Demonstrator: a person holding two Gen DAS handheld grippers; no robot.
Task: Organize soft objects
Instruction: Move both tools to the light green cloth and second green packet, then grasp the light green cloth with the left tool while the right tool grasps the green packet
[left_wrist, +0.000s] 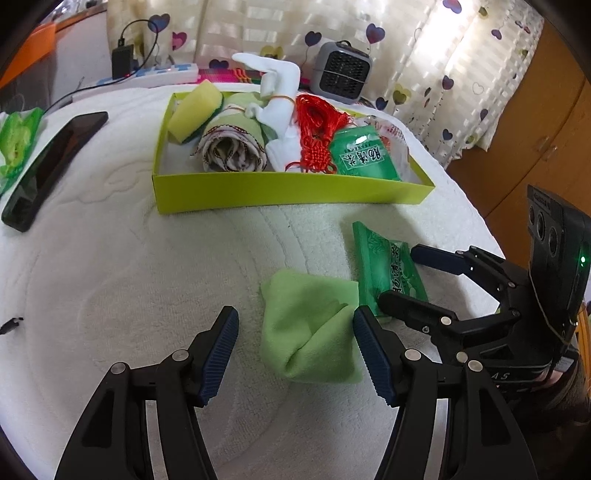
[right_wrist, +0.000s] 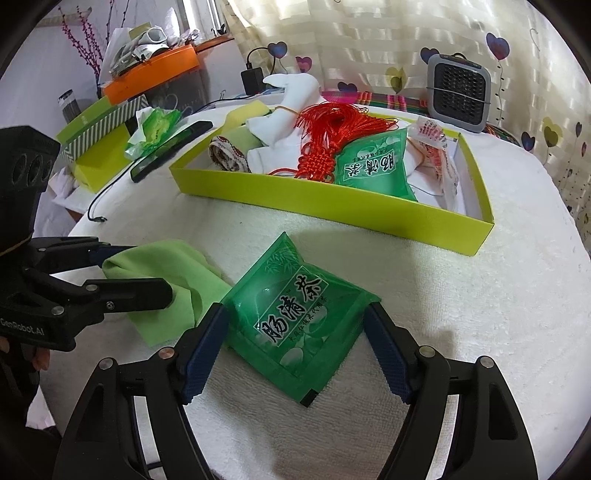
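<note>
A white quilted cover (left_wrist: 110, 295) spreads over the whole table in front of me. On it, toward the far side, sits the lime-green tray (left_wrist: 288, 192), already loaded: a yellow sponge (left_wrist: 194, 110) in its left corner, a rolled patterned cloth (left_wrist: 232, 147) beside that, then a white towel figure (left_wrist: 277, 96) standing upright, a red knotted tassel (left_wrist: 317, 133) and a green tea packet (left_wrist: 364, 157) lying at the right end. A dark phone (left_wrist: 51, 166) lies left of the tray, well apart from it, and a small grey heater (left_wrist: 341, 72) stands behind the tray by the curtain.

Nearer to me, two things lie on the cover outside the tray. The folded green cloth (left_wrist: 314, 328) sits between the fingers of my left gripper (left_wrist: 291, 354); the jaws stand wide, the right pad just touches the cloth's edge and the left pad is clear of it, so nothing is held. Just beside the cloth, touching it, lies a second green tea packet (right_wrist: 295, 317). My right gripper (right_wrist: 295, 350) straddles it with the jaws spread wide, the pads at the packet's two edges, and the packet lies flat on the cover, not lifted.
</note>
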